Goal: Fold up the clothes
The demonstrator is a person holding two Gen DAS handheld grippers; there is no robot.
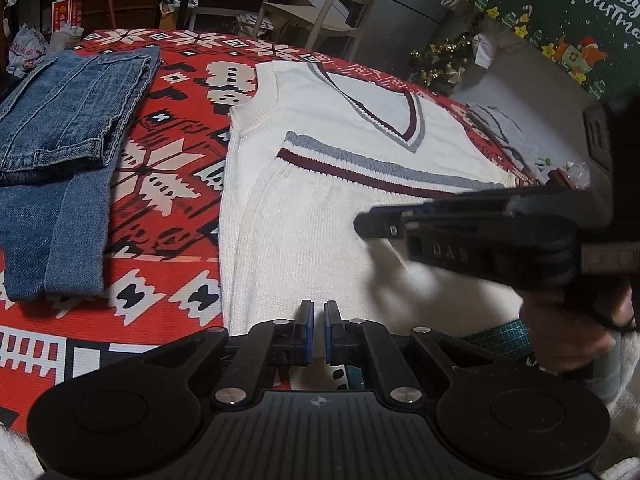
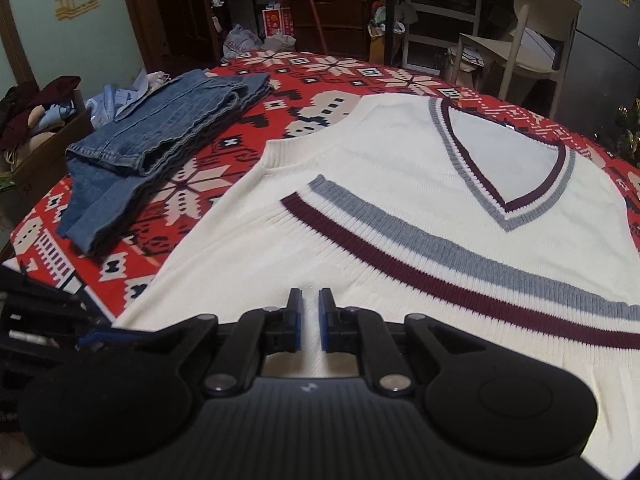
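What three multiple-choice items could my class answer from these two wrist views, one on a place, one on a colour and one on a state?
1. Where do the folded jeans lie relative to the white knit vest in the right wrist view?
A. to its left, apart from it
B. on top of it
C. under it

2. Which colours are the two stripes across the vest's chest?
A. green and yellow
B. grey and maroon
C. black and orange

3. How does the vest lie on the red patterned tablecloth?
A. rolled into a ball
B. hanging off a chair
C. spread flat, front up

Answers:
1. A, red cloth shows between the two garments.
2. B, a grey band runs just above a maroon one.
3. C, its V-neck and both stripes lie open to view.
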